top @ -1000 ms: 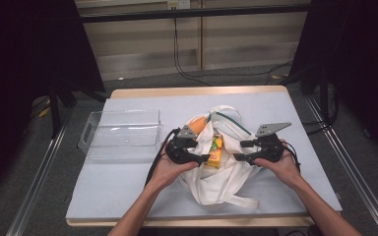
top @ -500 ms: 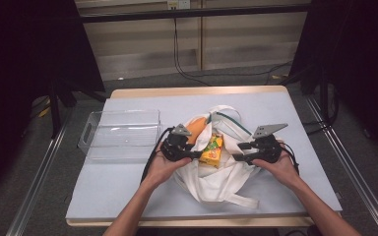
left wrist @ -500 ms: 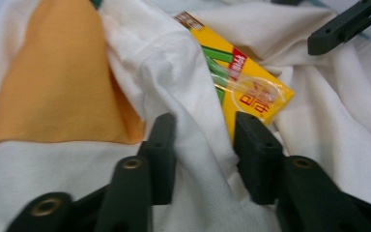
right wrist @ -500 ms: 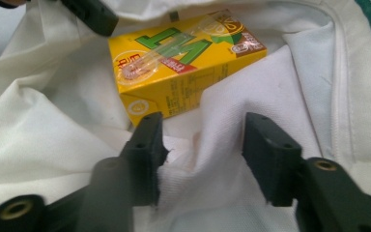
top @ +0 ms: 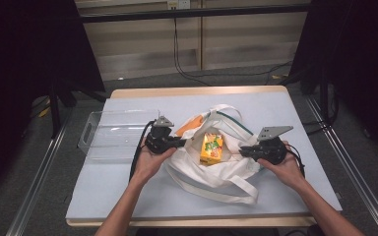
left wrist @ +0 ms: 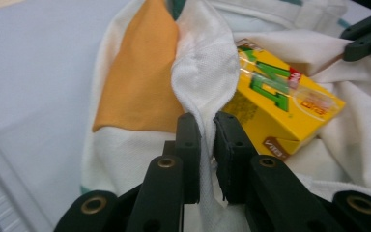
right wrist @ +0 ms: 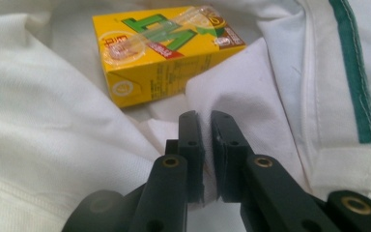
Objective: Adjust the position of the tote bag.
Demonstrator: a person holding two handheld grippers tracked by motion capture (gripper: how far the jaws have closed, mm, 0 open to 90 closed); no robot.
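White cloth tote bag [top: 211, 167] with green trim and an orange panel lies crumpled in the middle of the pale blue counter [top: 128, 196], its long strap trailing toward the near edge. A yellow juice carton [top: 211, 148] with green lettering sits in the open mouth of the bag, resting on the fabric between the two grippers.

The left gripper [left wrist: 206, 126] has just been closing its jaws, and they now pinch a fold of the bag's white rim, right beside the orange panel and close to the carton's corner. The right gripper [right wrist: 204, 126] has likewise just been closing, and its jaws clamp a fold of white cloth on the opposite side of the mouth, with the carton just beyond them.

A clear plastic bin [top: 113, 135] stands on the counter to the left of the bag, behind the left hand [top: 150, 162].
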